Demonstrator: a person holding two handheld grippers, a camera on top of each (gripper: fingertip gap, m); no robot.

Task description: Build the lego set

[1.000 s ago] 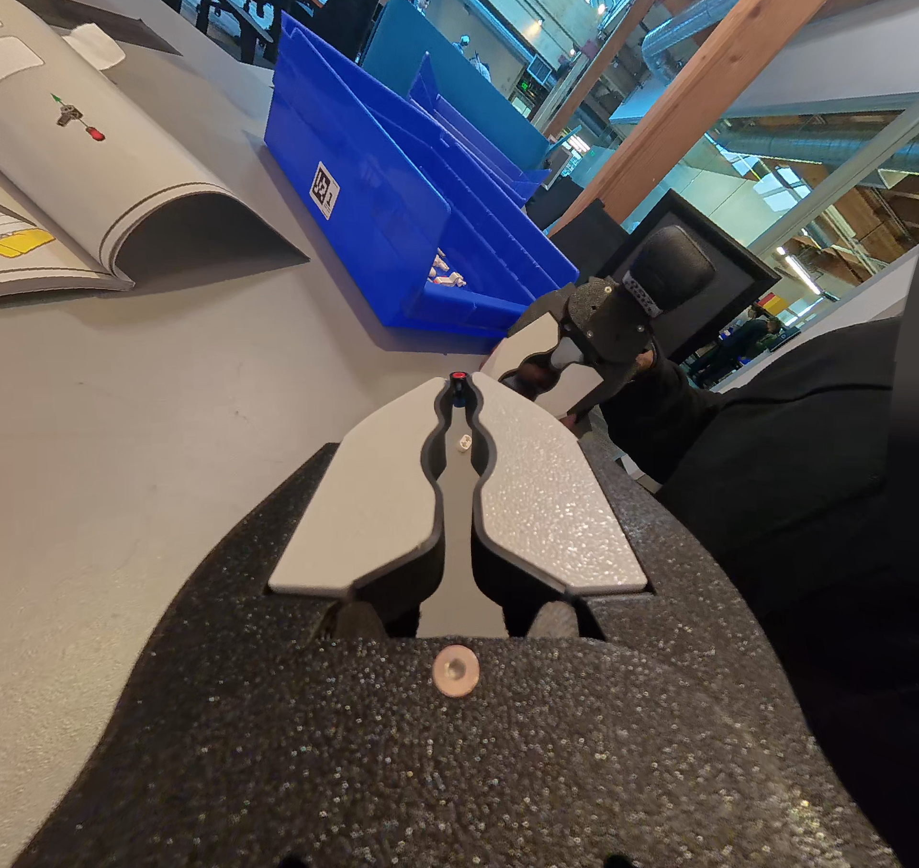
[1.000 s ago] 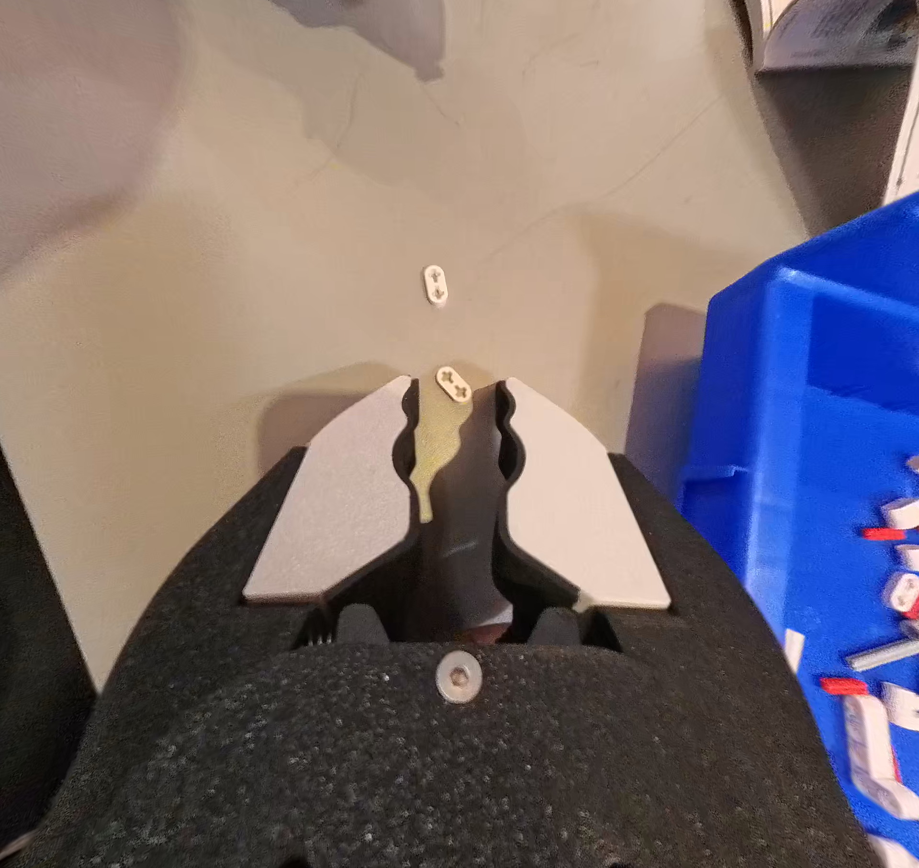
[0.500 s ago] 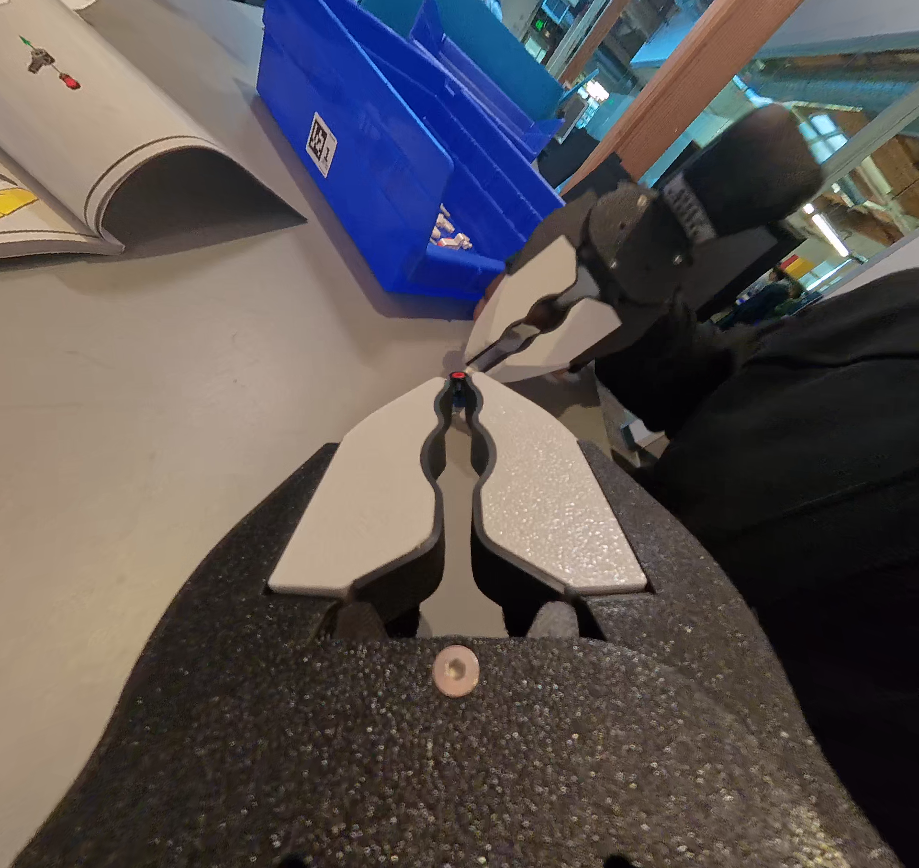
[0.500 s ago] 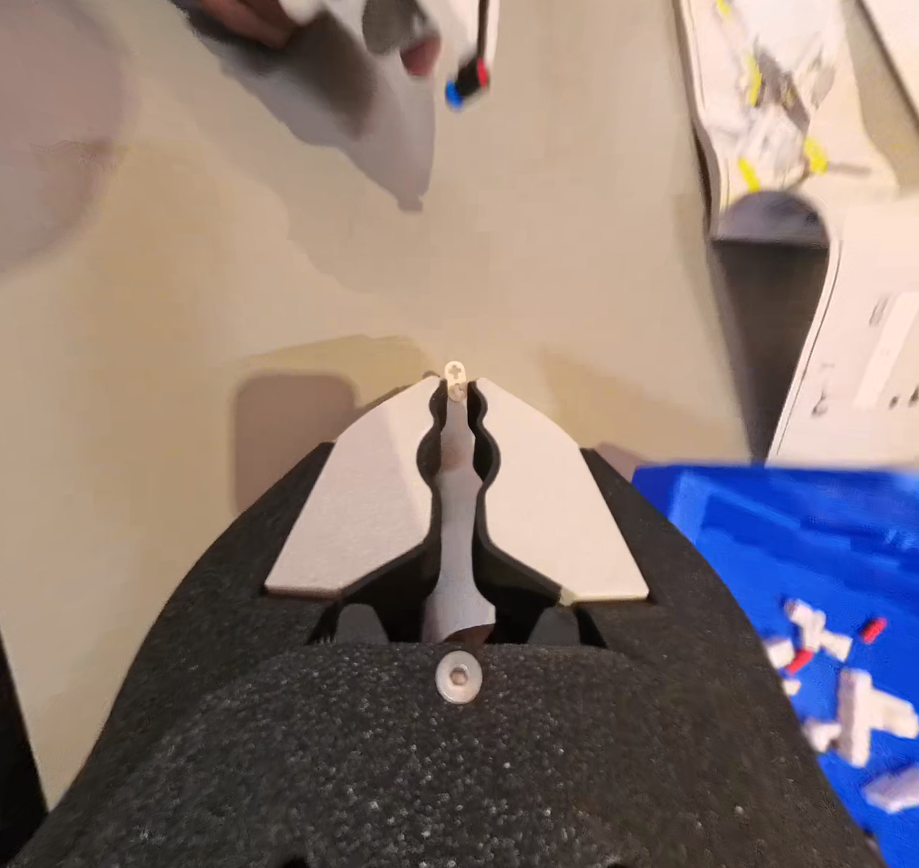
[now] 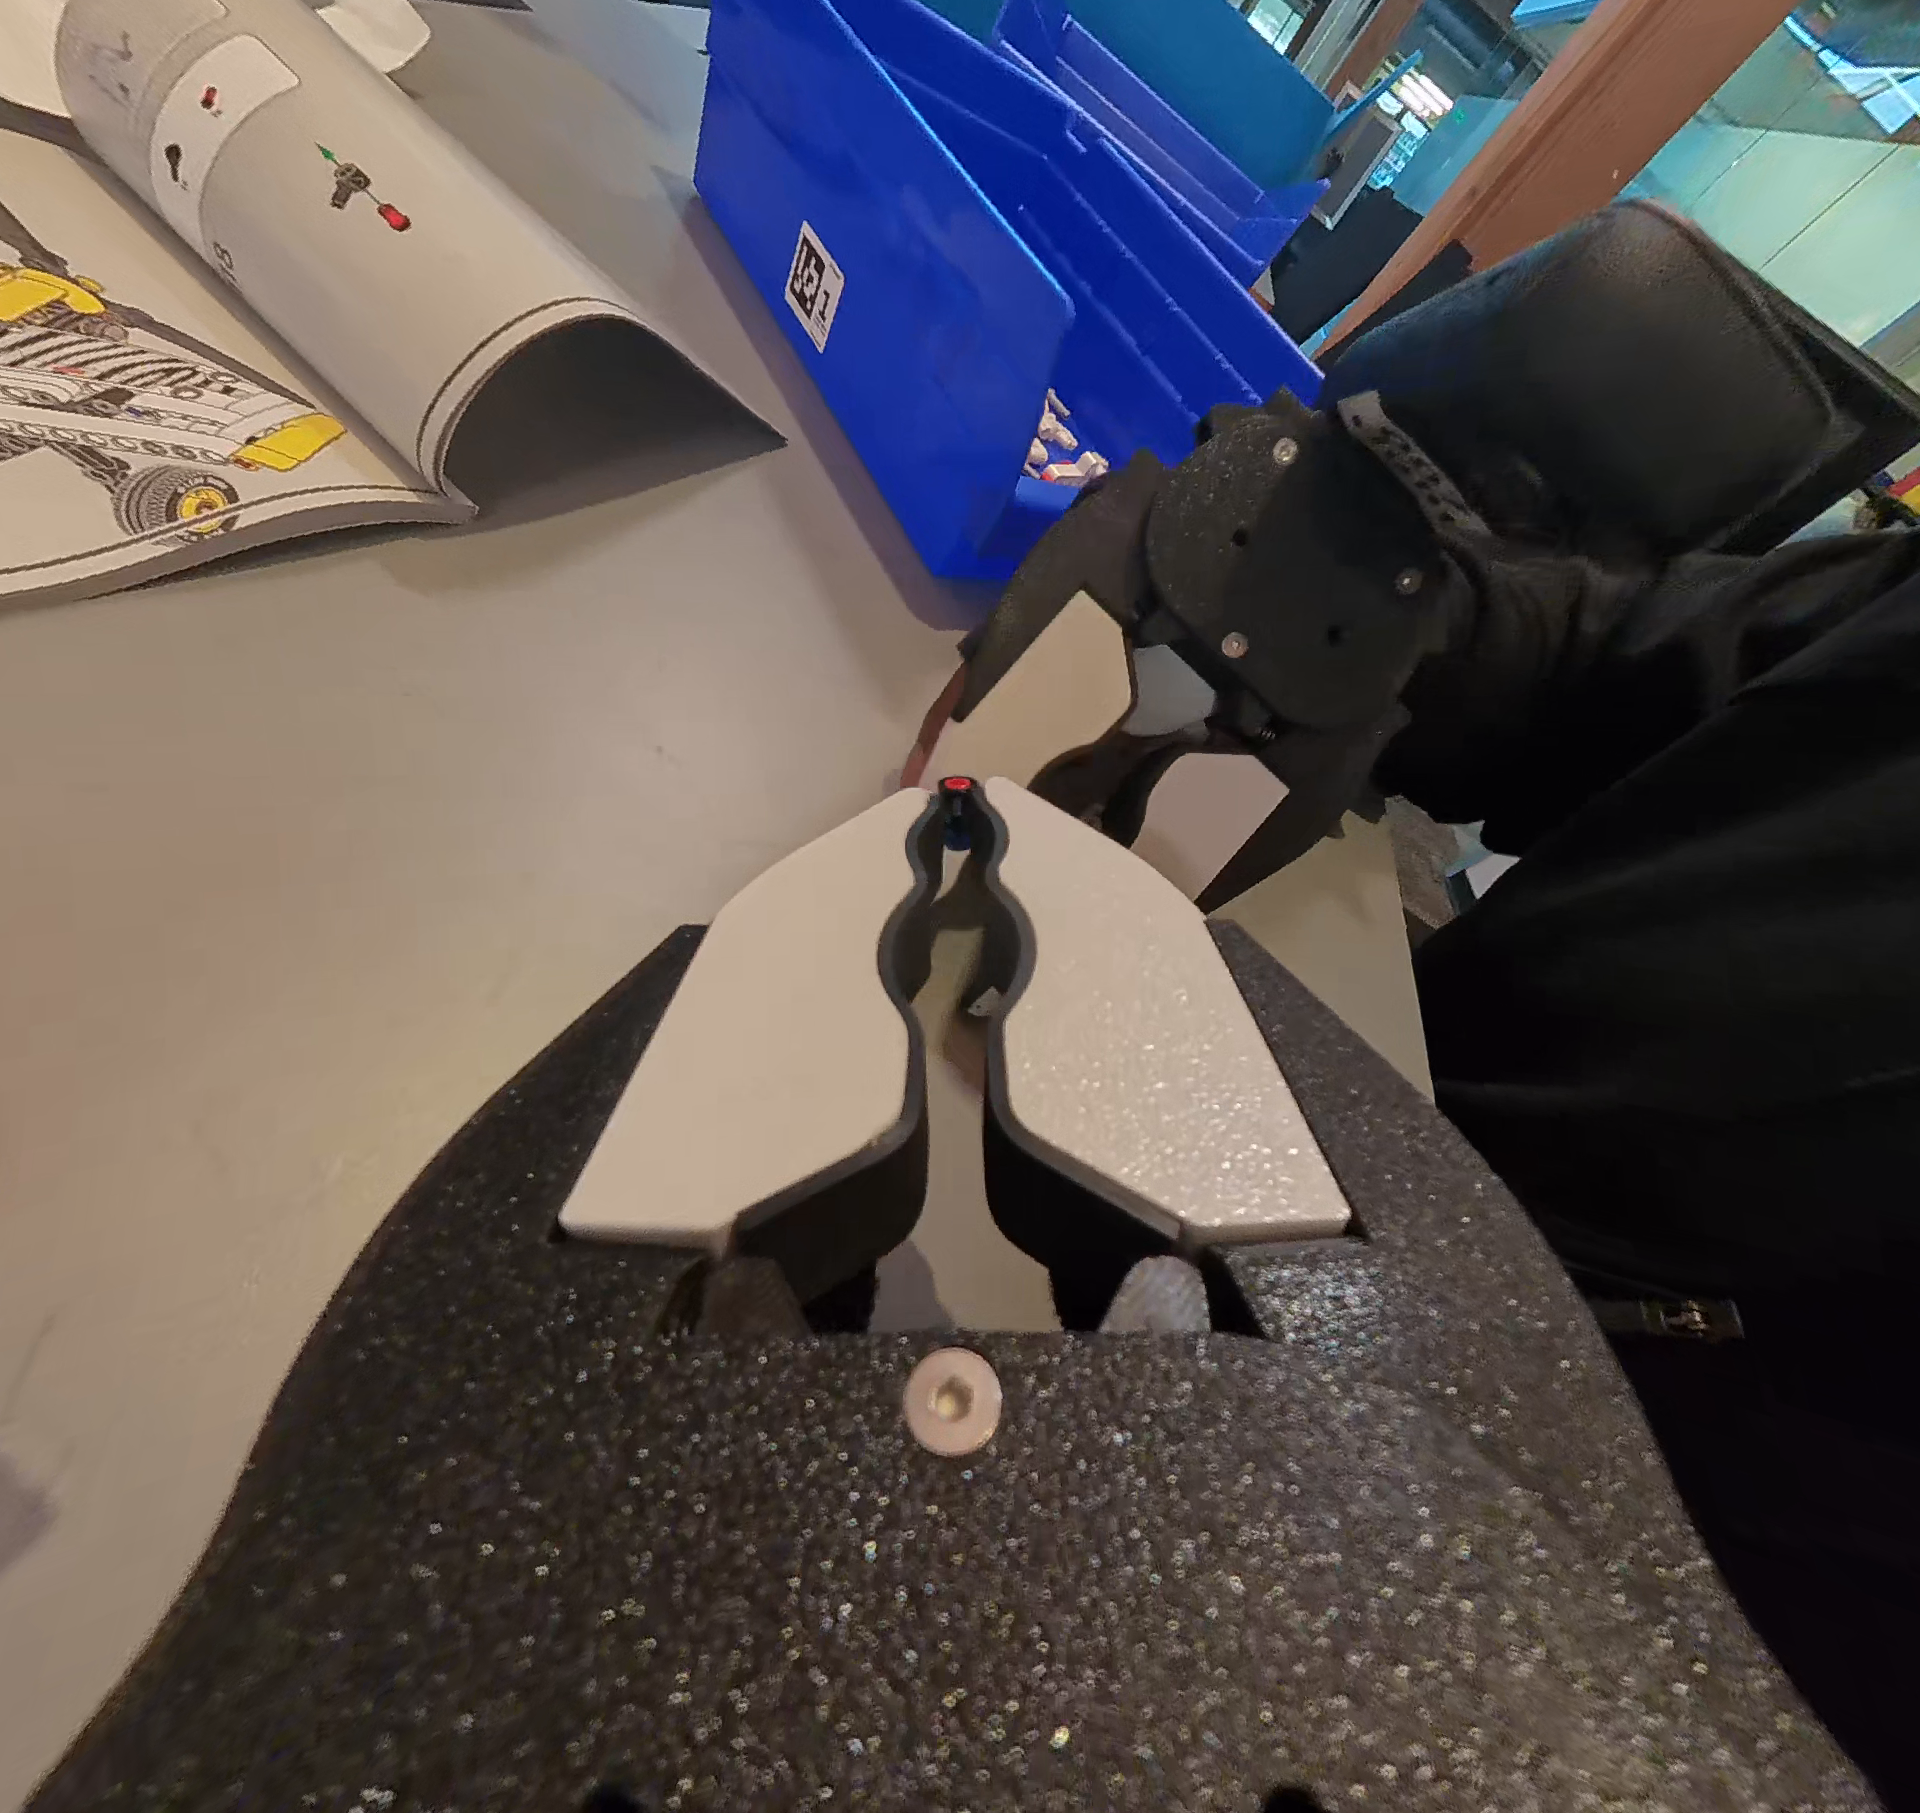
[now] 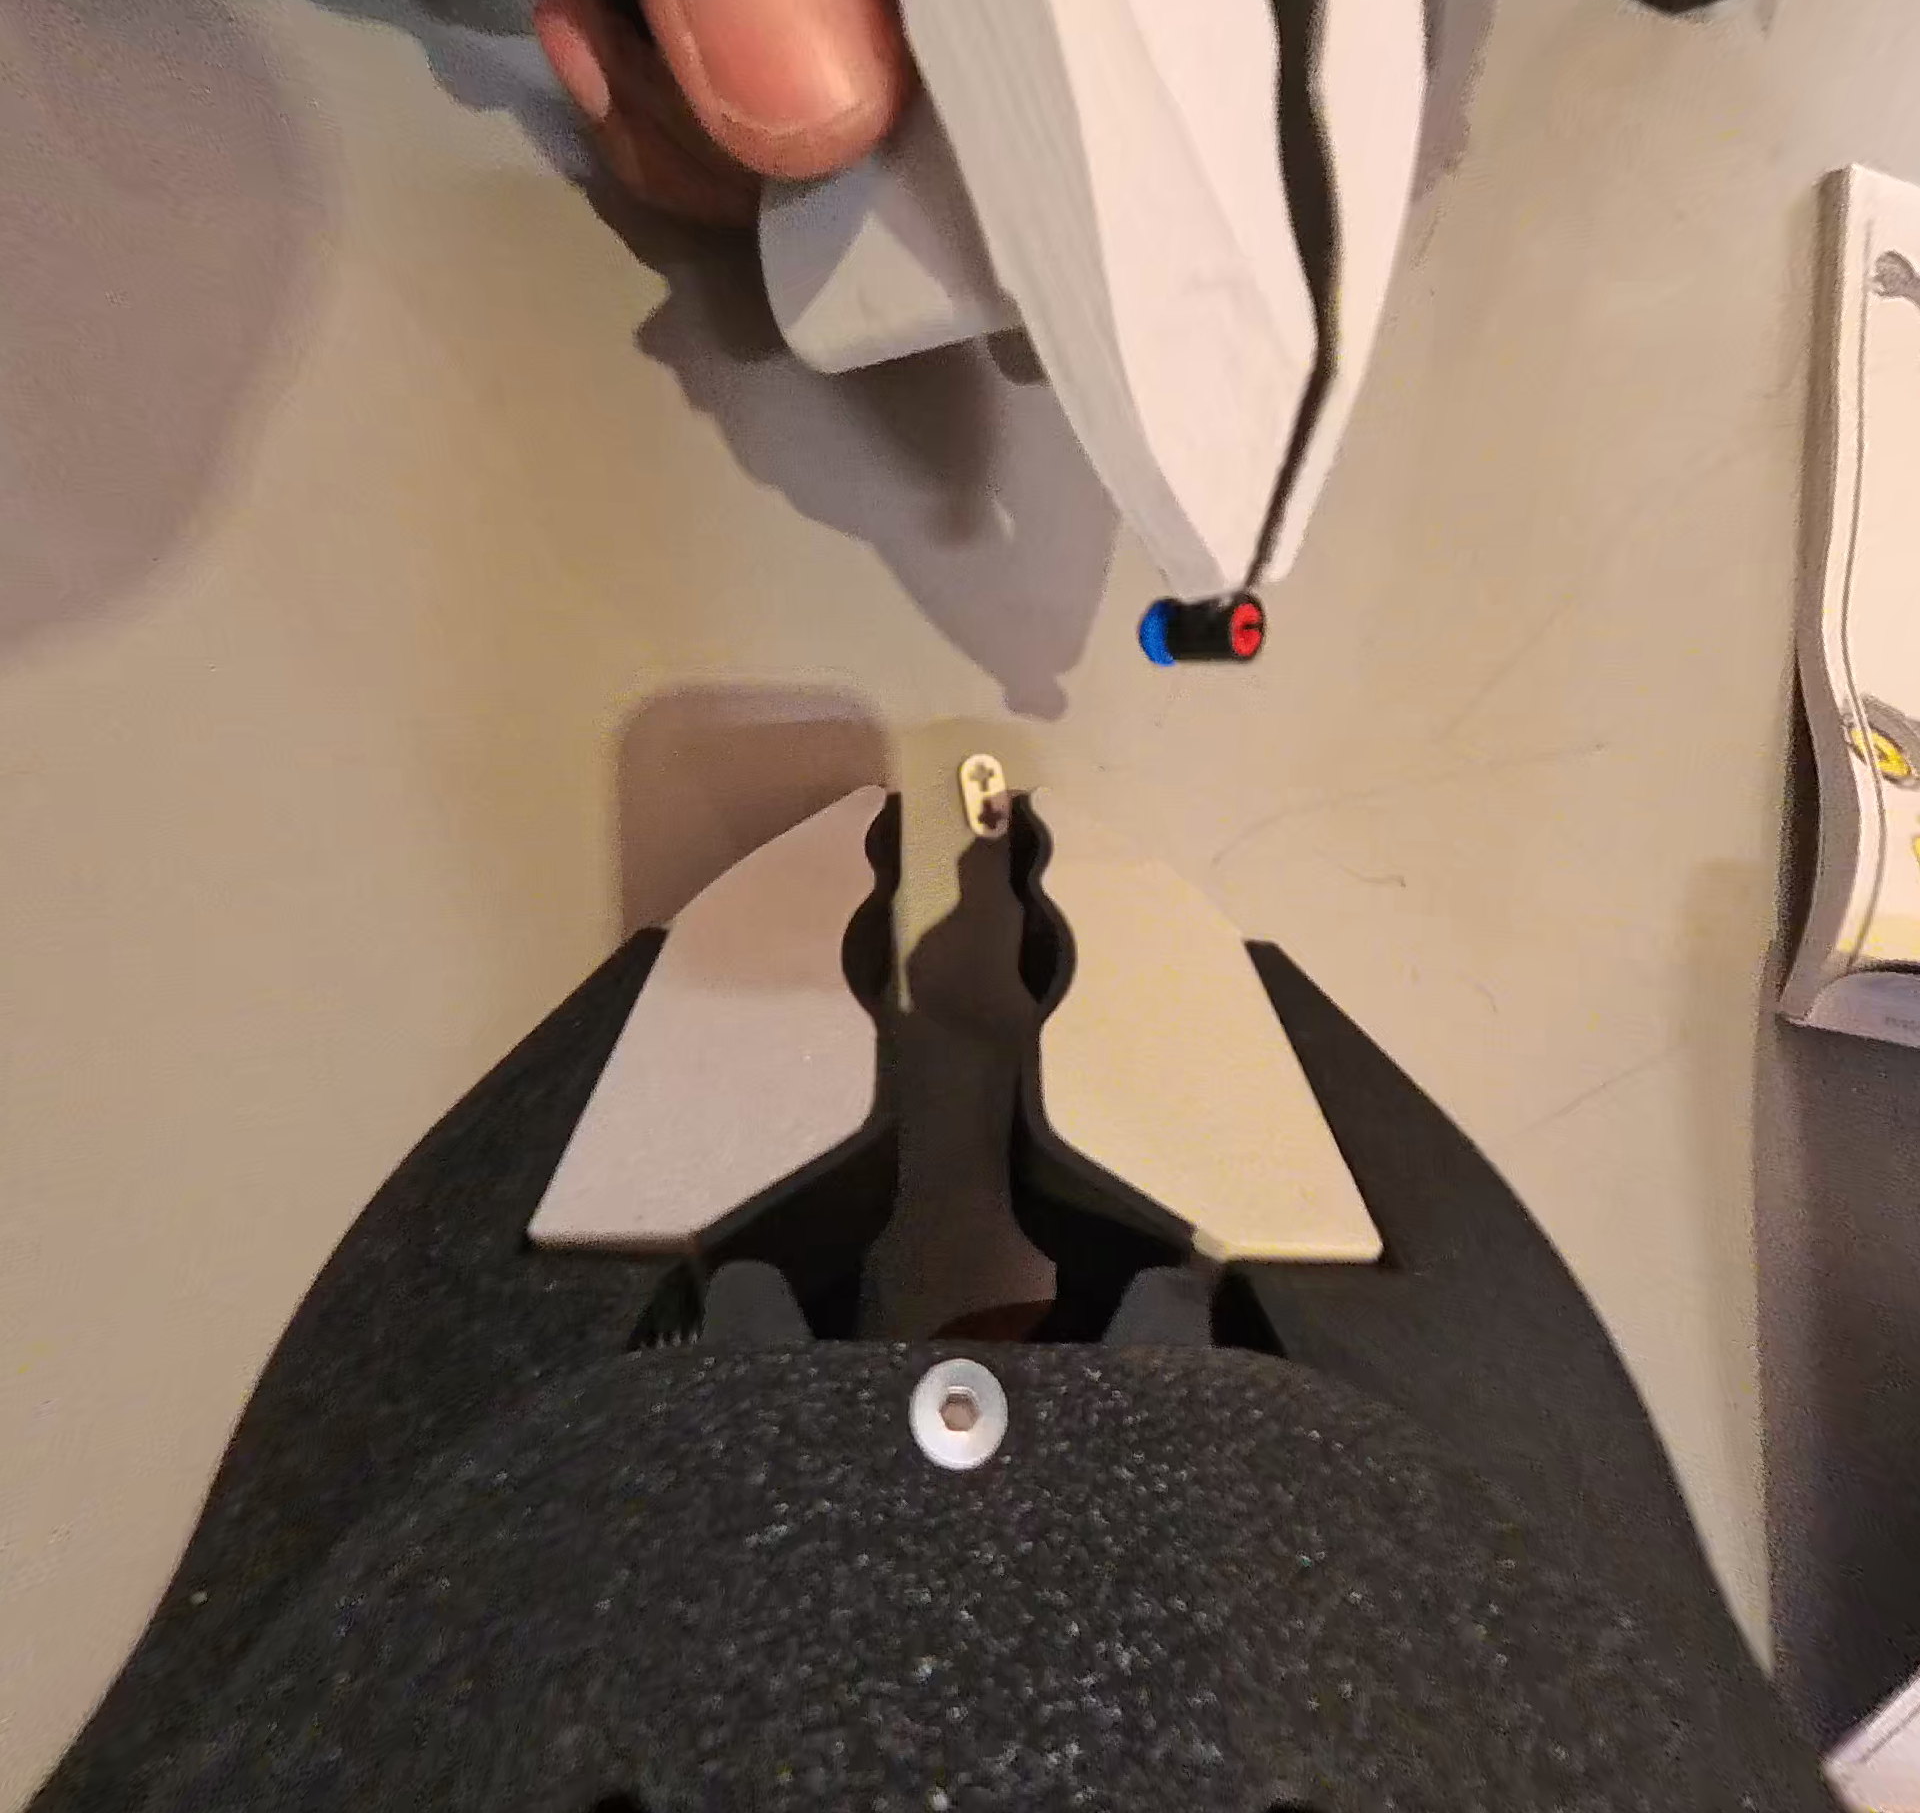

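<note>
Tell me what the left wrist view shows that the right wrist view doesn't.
Only the left wrist view shows the blue plastic bins and the small white parts inside.

Only the right wrist view shows the small beige two-hole plate lying between the open fingers of the right claw, touching the right fingertip, plus a thumb.

Both show the grey tabletop, the open instruction booklet, and the left claw pinching a short black pin with red and blue ends.

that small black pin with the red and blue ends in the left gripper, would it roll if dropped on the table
Probably: the pin looks round like a short cylinder, and the table looks smooth and flat. It seems tiny and light, so it could skitter. Its end caps hardly widen it, so little would stop it.
</note>
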